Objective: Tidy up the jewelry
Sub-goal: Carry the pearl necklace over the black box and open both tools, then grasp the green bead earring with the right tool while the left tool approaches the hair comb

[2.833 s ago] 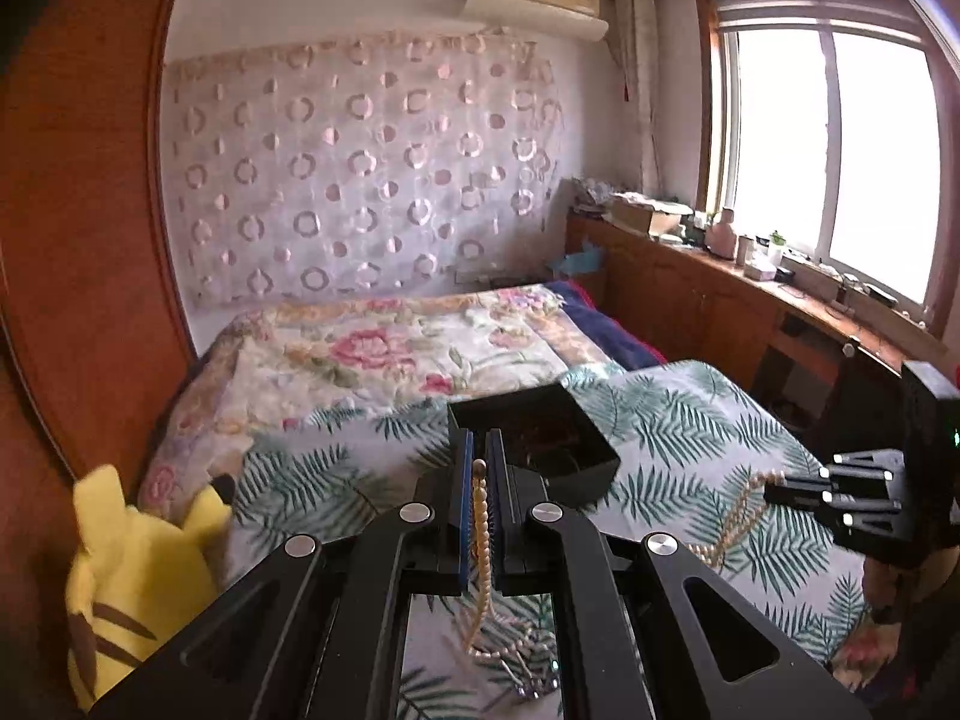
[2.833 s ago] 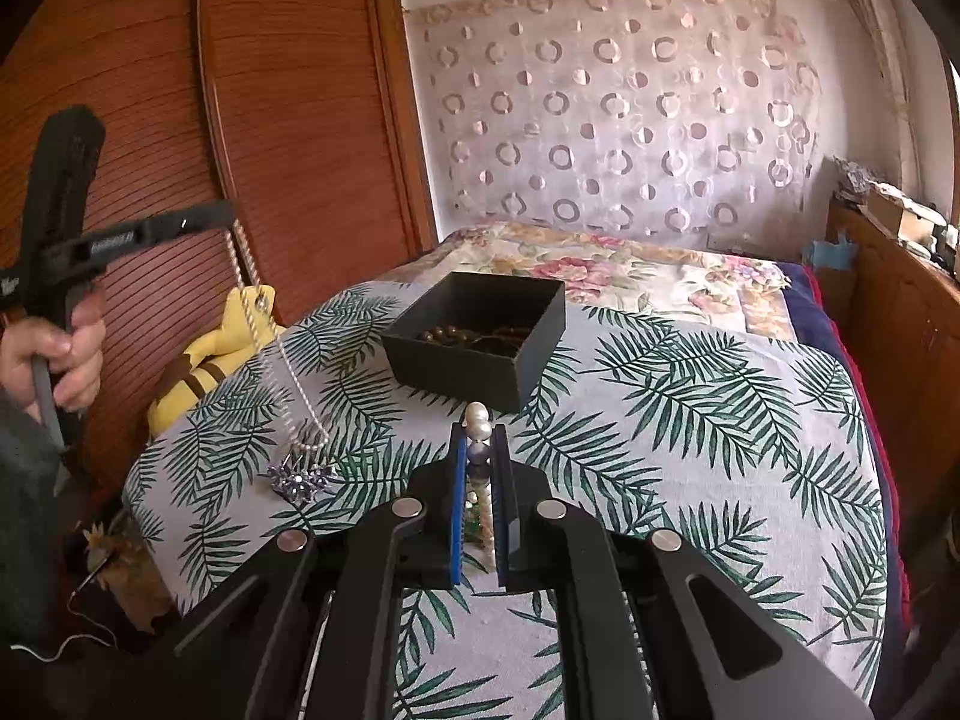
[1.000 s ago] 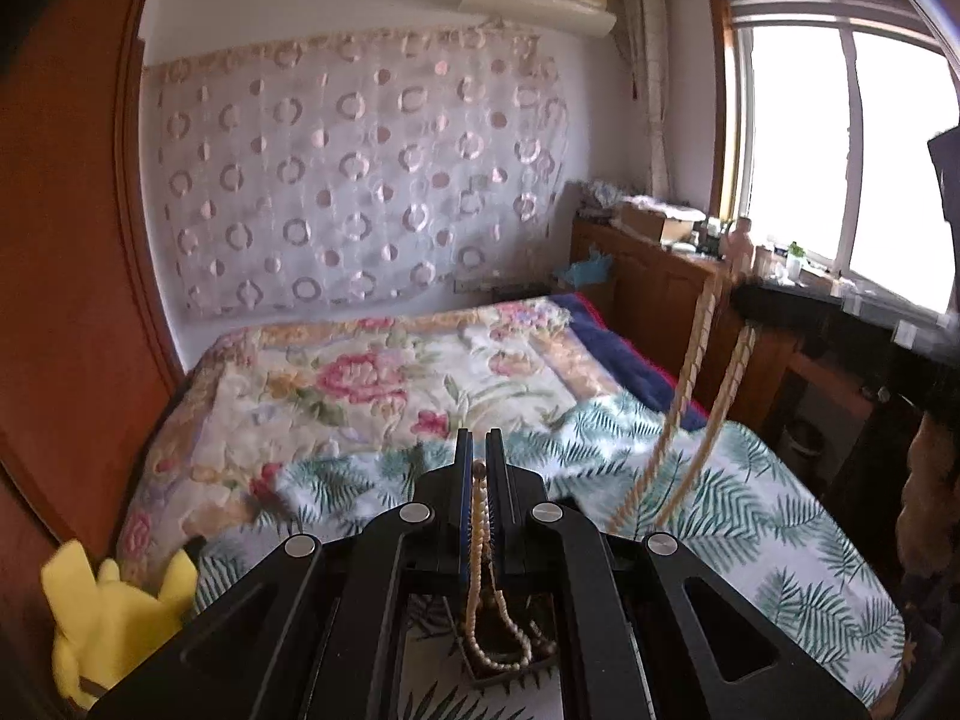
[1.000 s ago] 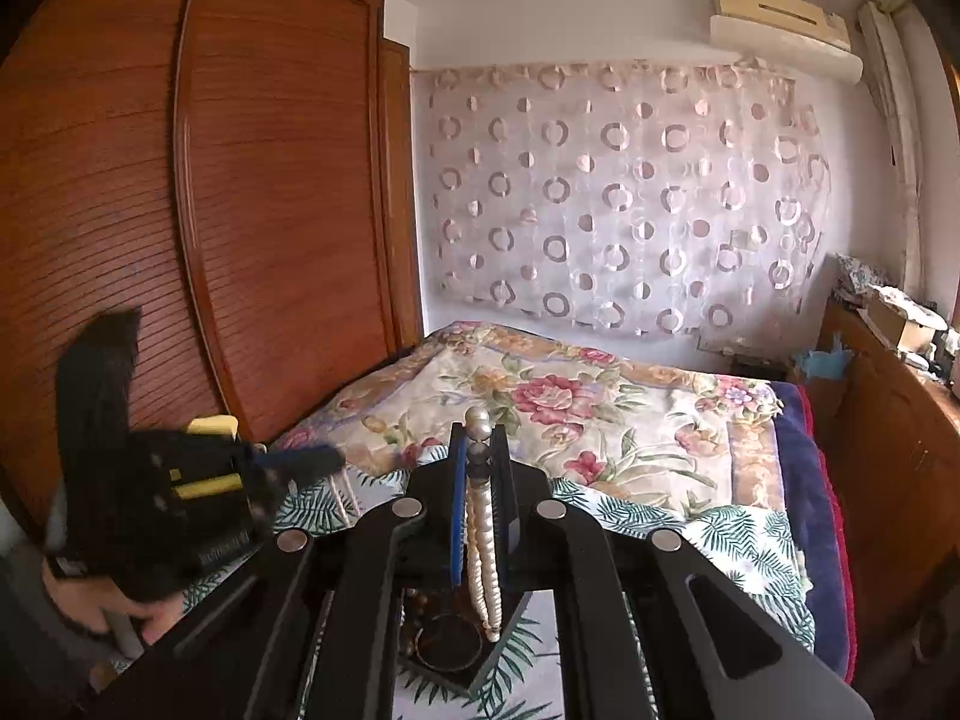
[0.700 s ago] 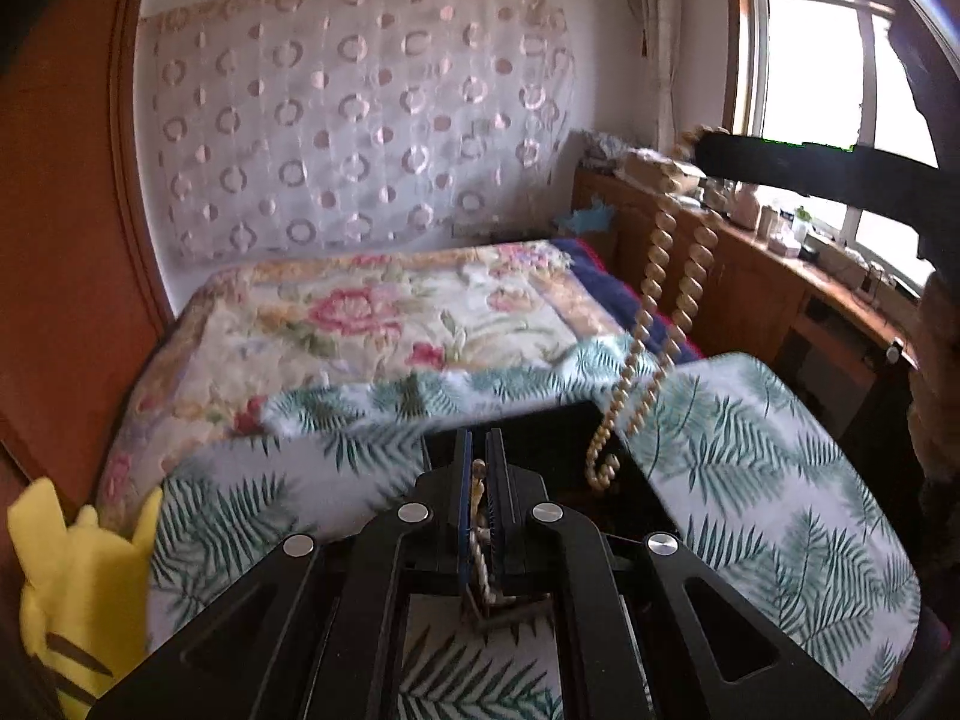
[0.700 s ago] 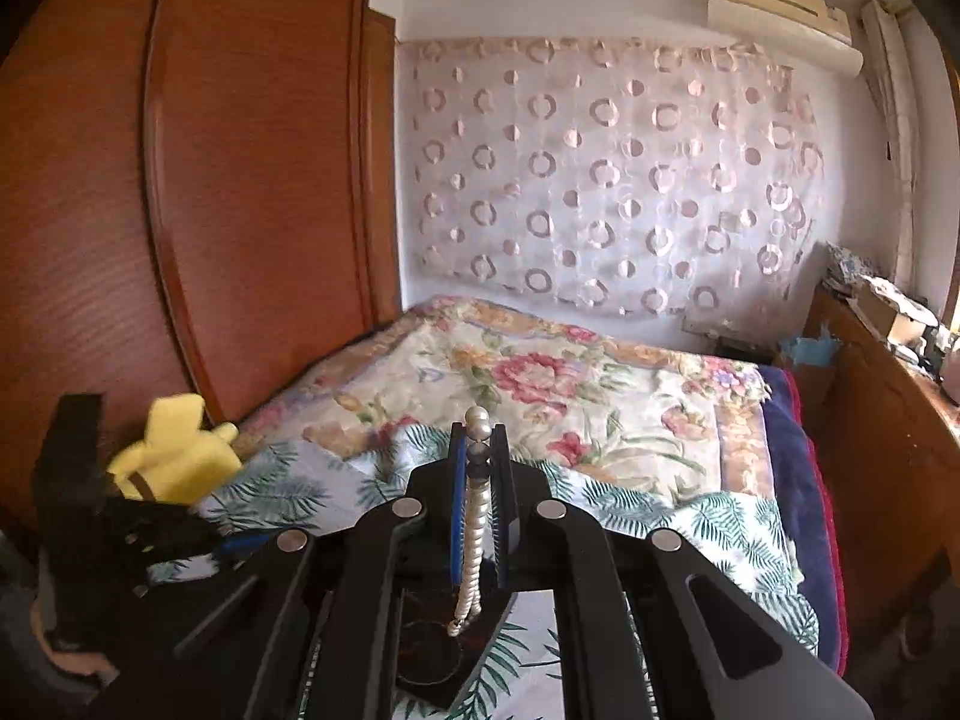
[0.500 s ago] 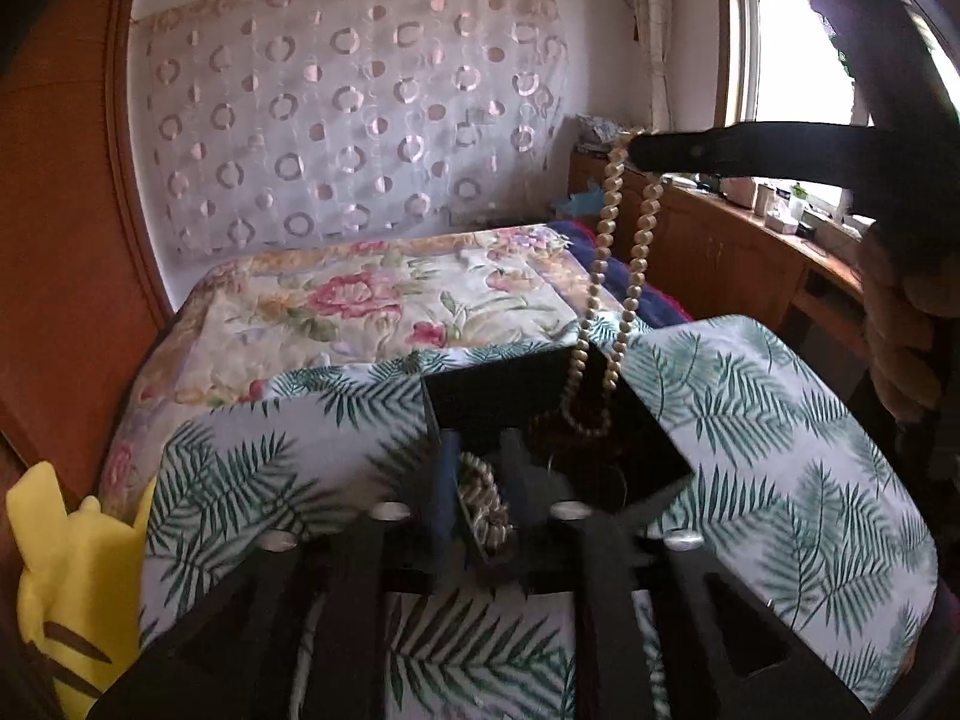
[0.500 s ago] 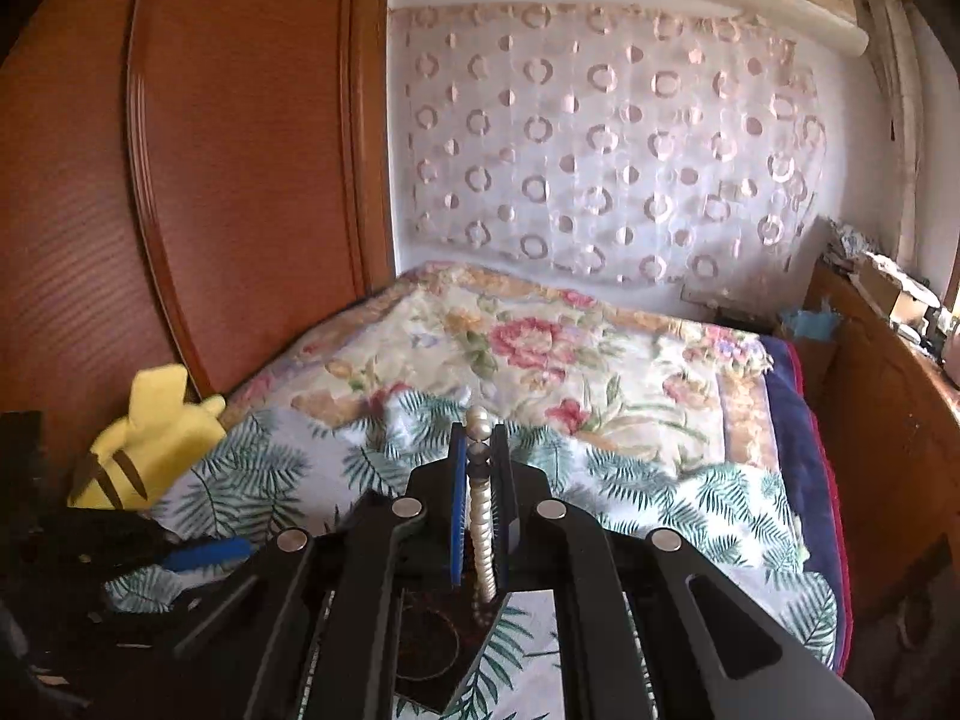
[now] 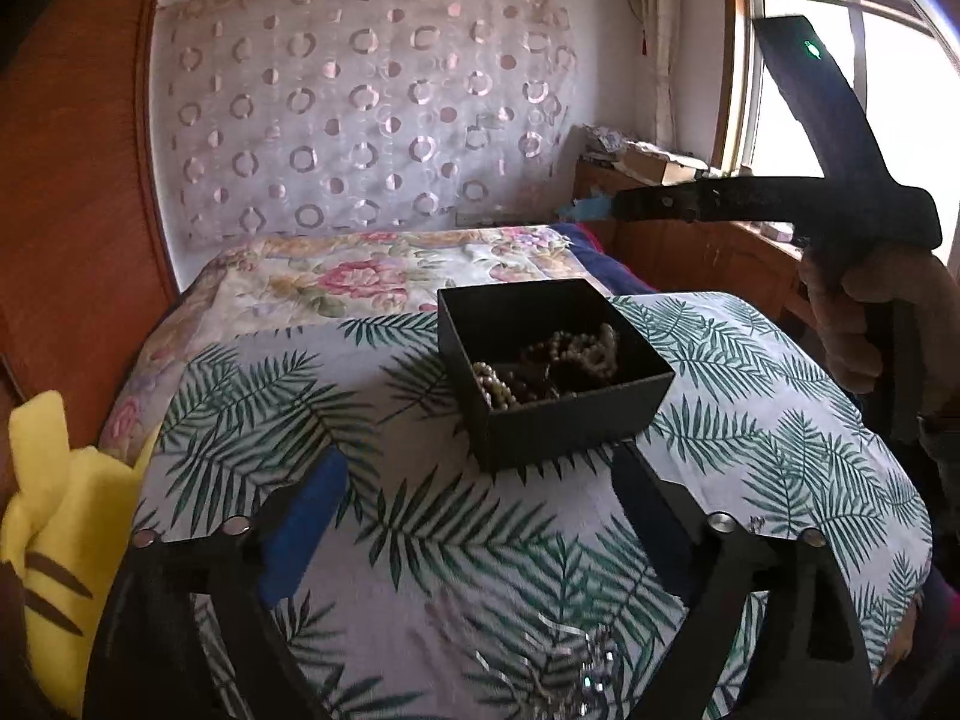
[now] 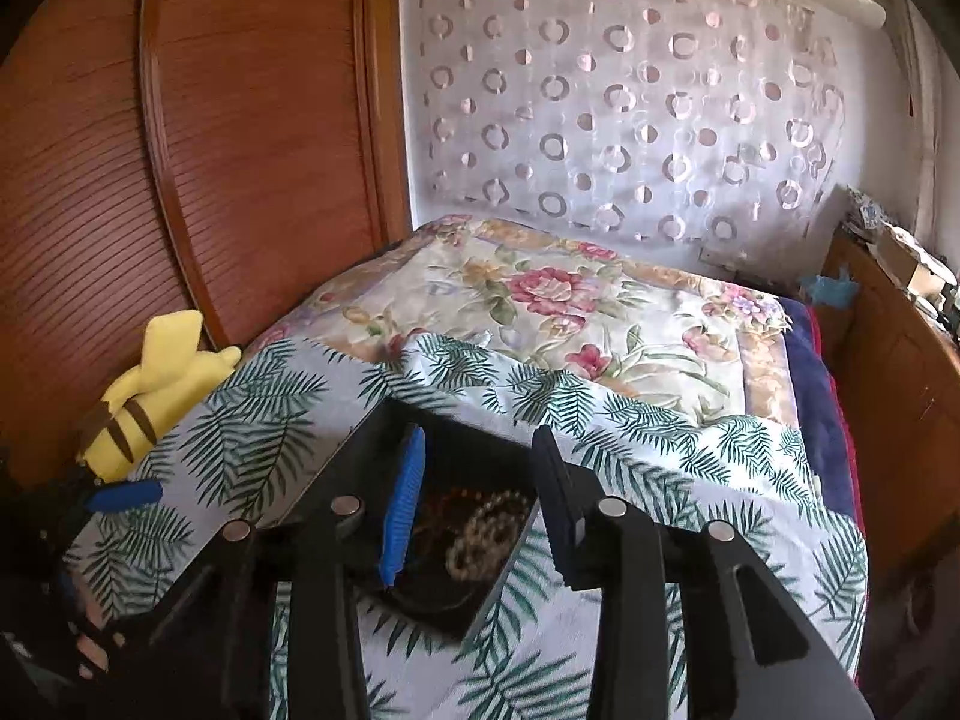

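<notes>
A black open box (image 9: 555, 372) stands on the palm-leaf cloth and holds several bead and pearl necklaces (image 9: 564, 360). My left gripper (image 9: 480, 468) is wide open and empty, just short of the box's near wall. My right gripper (image 10: 477, 438) is open and empty, directly above the box (image 10: 462, 546), with the necklaces (image 10: 486, 528) lying between its fingers. It also shows in the left wrist view (image 9: 624, 204), high above the box at the right. A silver jewelled piece (image 9: 576, 672) lies on the cloth near the bottom edge.
A yellow plush toy (image 9: 54, 546) sits at the table's left edge, also in the right wrist view (image 10: 150, 390). A floral bed (image 10: 570, 312) lies behind the table. A wooden wardrobe (image 10: 210, 150) stands left, a wooden cabinet (image 10: 888, 372) right.
Both grippers have opened and dropped their pearl strands into the black box. The left gripper has drawn back from the box; the right gripper stays above it.
</notes>
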`<action>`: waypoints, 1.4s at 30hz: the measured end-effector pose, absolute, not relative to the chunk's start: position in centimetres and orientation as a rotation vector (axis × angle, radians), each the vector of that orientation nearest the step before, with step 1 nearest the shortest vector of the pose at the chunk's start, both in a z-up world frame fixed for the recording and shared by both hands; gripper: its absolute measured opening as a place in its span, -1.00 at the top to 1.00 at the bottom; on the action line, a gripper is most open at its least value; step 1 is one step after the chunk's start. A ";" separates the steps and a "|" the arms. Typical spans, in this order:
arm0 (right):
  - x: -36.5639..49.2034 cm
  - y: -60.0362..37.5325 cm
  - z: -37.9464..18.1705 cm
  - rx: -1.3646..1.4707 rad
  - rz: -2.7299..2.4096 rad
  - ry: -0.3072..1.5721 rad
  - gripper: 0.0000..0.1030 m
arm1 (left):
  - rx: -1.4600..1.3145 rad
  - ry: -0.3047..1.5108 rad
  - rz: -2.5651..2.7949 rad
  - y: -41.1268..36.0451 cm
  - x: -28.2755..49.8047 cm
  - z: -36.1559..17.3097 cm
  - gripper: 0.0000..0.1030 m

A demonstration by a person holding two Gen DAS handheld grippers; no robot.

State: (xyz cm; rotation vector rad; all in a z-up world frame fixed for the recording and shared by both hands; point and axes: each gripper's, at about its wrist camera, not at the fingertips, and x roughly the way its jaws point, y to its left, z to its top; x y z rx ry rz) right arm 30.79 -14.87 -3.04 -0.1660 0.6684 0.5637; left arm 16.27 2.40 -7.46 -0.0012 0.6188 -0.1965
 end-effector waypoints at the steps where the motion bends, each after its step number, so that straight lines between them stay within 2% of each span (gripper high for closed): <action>1: 30.0 -15.1 -3.2 -0.165 0.574 0.668 0.23 | -0.003 0.618 -0.194 2.5 15.8 -7.5 -0.76; 5: 26.3 -16.0 -4.6 -0.184 0.620 0.677 0.23 | -0.005 0.620 -0.187 2.8 14.4 -7.9 -0.85; 16: 18.9 -18.2 -11.7 -0.244 0.690 0.810 0.27 | -0.055 0.672 -0.174 4.7 11.4 -10.0 -0.85; 18: 18.4 -18.4 -12.6 -0.252 0.690 0.830 0.36 | -0.056 0.679 -0.169 5.0 11.0 -10.2 -0.85; 24: 17.8 -18.2 -13.8 -0.275 0.720 0.870 0.42 | -0.049 0.696 -0.159 5.3 9.7 -10.7 -0.85; 34: 17.2 -17.7 -14.8 -0.375 0.704 0.891 0.43 | -0.047 0.720 -0.175 4.9 8.4 -11.4 -0.85; 36: 16.9 -17.8 -14.8 -0.379 0.711 0.888 0.65 | -0.047 0.722 -0.178 4.7 8.3 -11.4 -0.85; 42: 16.2 -18.6 -14.6 -0.371 0.706 0.887 0.73 | -0.045 0.727 -0.182 4.1 8.3 -11.4 -0.85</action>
